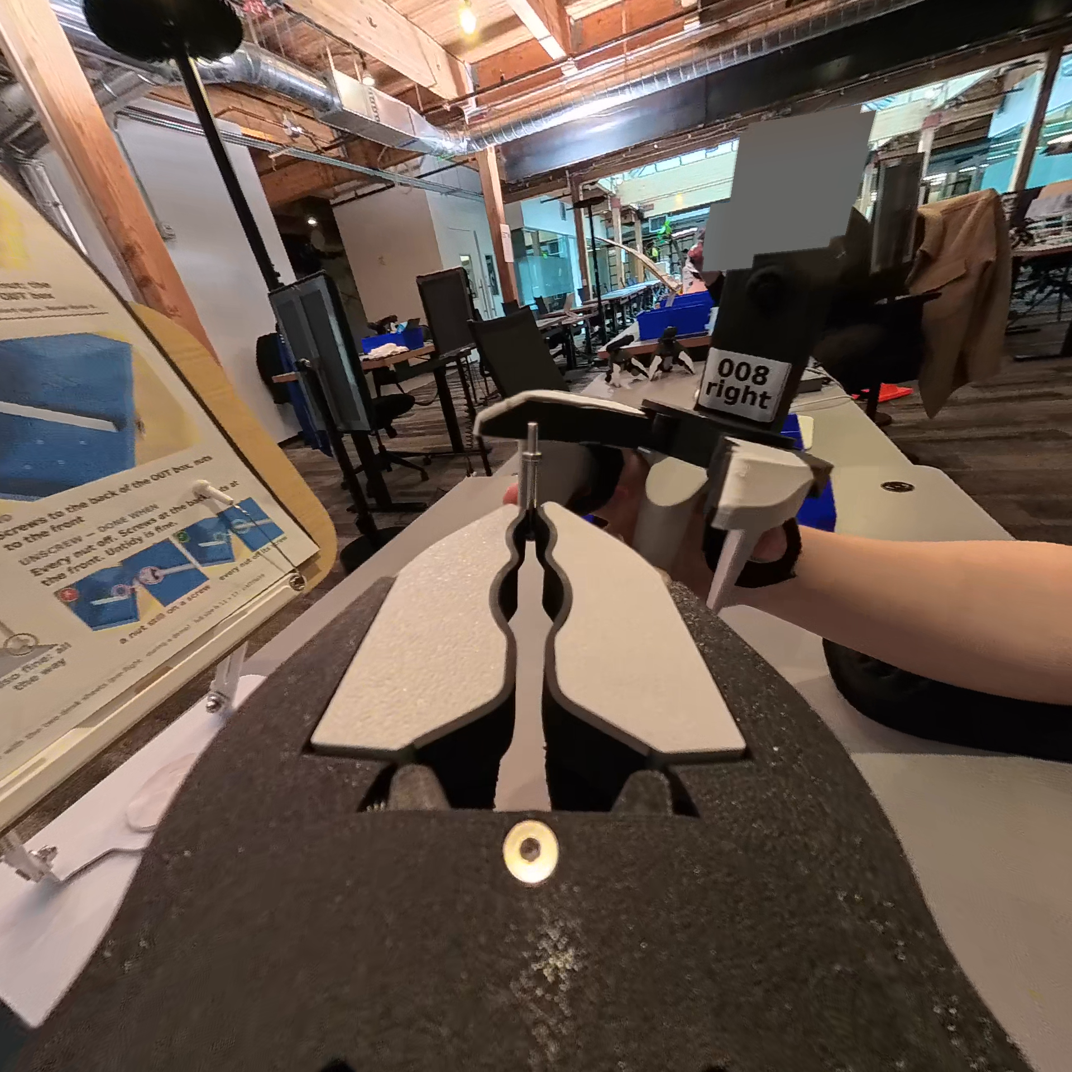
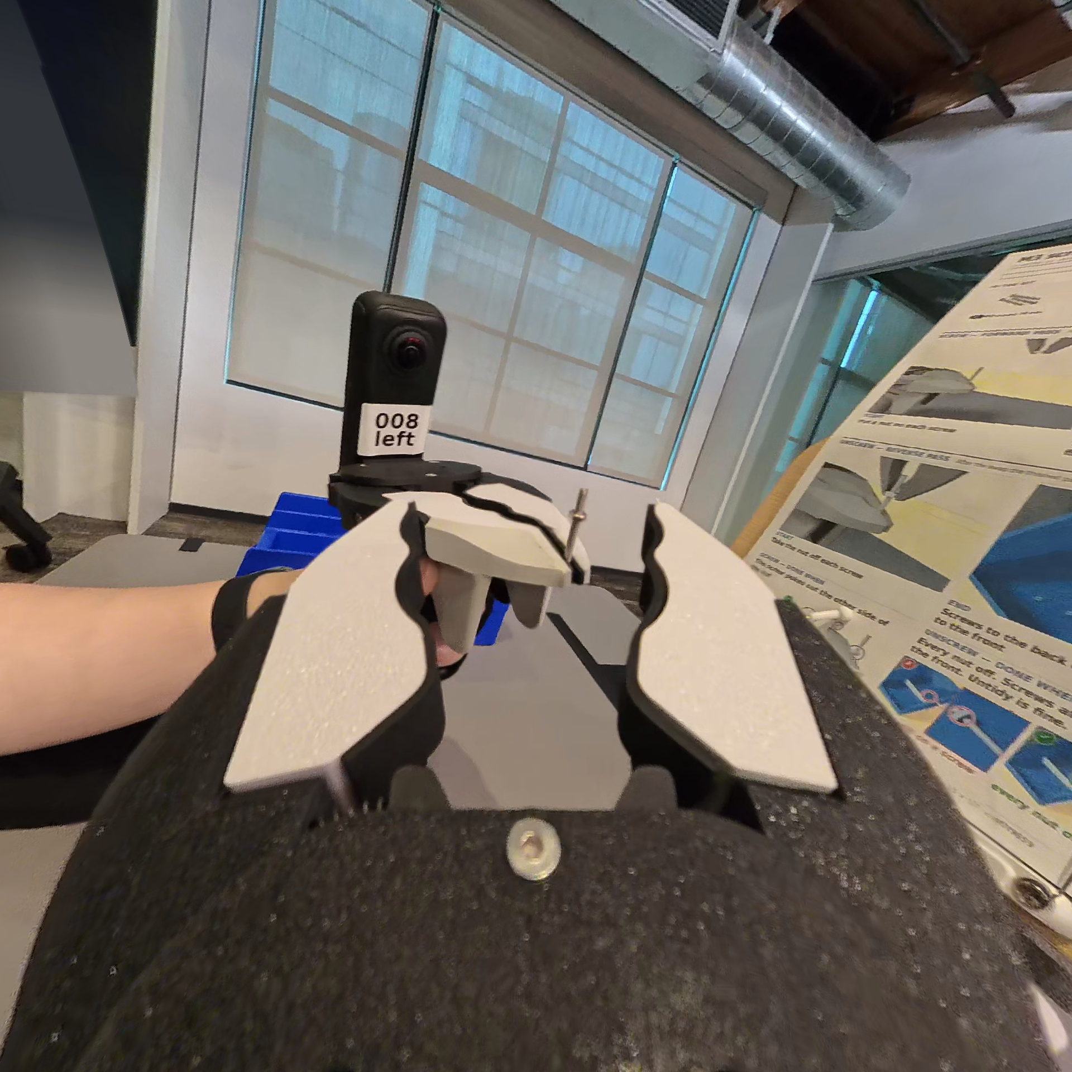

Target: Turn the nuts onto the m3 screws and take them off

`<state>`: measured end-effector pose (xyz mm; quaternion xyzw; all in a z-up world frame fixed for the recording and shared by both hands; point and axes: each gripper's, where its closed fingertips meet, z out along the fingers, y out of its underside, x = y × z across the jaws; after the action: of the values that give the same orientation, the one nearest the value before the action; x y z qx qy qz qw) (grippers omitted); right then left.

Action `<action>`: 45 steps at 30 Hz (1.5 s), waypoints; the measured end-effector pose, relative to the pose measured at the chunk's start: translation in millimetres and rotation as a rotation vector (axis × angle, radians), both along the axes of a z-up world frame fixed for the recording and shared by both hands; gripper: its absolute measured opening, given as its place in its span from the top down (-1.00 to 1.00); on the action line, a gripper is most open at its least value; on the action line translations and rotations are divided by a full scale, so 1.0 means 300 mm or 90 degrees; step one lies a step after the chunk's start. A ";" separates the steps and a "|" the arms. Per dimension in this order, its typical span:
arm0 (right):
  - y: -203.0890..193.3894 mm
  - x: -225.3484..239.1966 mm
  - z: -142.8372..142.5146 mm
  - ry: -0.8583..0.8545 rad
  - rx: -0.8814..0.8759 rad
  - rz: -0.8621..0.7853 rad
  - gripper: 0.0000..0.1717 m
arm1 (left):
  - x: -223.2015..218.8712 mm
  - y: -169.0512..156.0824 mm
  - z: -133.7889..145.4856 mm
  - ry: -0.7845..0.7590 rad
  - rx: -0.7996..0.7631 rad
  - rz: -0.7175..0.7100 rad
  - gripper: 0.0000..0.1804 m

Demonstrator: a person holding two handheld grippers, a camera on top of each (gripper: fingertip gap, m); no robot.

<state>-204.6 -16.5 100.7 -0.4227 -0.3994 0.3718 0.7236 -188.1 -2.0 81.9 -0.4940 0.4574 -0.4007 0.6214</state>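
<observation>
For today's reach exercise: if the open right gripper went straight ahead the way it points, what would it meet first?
Probably the left gripper, shut on an upright metal screw, which sits between the right gripper's spread fingers; depth is uncertain.

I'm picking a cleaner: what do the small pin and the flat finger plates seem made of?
Pin: apparently metal, bright silvery sheen, clamped upright in the shut left gripper. Finger plates: probably plastic, matte, grainy off-white faces with black edges; the right gripper has the same.

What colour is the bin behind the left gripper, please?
Blue bin; right wrist view shows it best.
</observation>
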 end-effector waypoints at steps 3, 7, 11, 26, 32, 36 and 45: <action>0.026 0.020 0.006 0.013 0.002 -0.038 0.14 | -0.005 0.014 0.001 0.001 0.004 0.021 0.98; 0.059 0.046 0.004 0.021 0.008 -0.083 0.15 | -0.018 0.051 -0.003 0.006 0.020 0.082 0.98; 0.087 0.070 -0.002 0.029 -0.002 -0.110 0.15 | -0.048 0.097 0.002 0.006 0.047 0.170 0.98; 0.108 0.075 -0.022 0.010 0.007 -0.145 0.17 | -0.099 0.112 0.044 0.002 0.184 0.306 0.98; 0.117 0.075 -0.029 -0.003 0.020 -0.170 0.19 | -0.102 0.116 0.045 0.014 0.210 0.334 0.98; 0.131 0.081 -0.038 -0.006 0.013 -0.182 0.19 | -0.109 0.128 0.042 0.001 0.182 0.331 0.98; 0.166 0.157 -0.009 0.042 0.027 -0.260 0.17 | -0.143 0.143 0.056 -0.026 0.153 0.336 0.98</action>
<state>-157.6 33.3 98.0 -0.4673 -0.2888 0.2225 0.8054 -230.9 41.0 98.7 -0.5103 0.3446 -0.1780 0.7676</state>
